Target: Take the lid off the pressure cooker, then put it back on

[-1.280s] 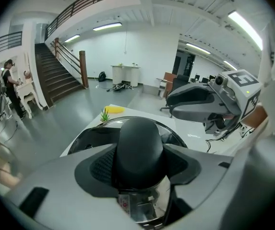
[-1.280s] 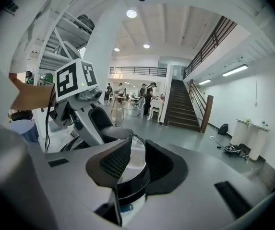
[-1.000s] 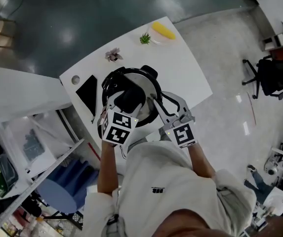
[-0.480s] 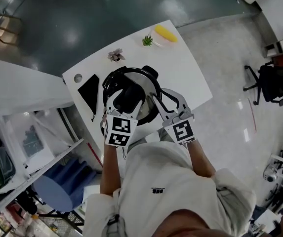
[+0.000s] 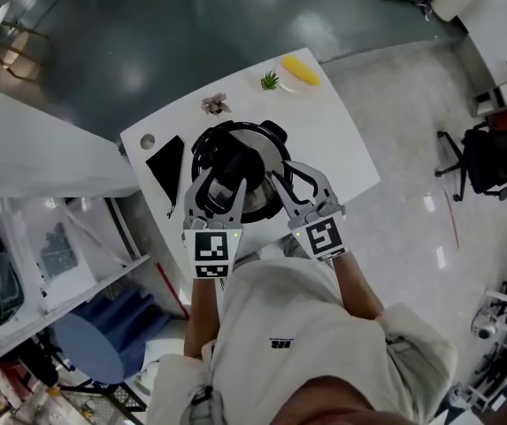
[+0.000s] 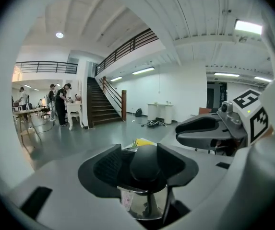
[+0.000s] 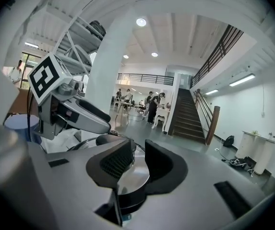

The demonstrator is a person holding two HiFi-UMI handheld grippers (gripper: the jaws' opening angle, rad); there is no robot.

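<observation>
Left gripper (image 6: 139, 159) is closing on the black knob (image 6: 147, 169) atop the lid (image 7: 133, 175), and the knob fills the gap between its pads. Compared with a second ago, its marker cube (image 5: 211, 253) sits nearer the person. It is now off the cooker's near-left rim, which it covered then. The gripper also lies flatter, its long jaws reaching in to the knob. The right gripper (image 7: 137, 152) has kept its place at the near-right edge of the lid, jaws a narrow gap apart with steel showing between them. The pressure cooker (image 5: 255, 153) stands where it did, around the middle of the table (image 5: 333, 140) and nearer its near edge than its far corner, lid on.
</observation>
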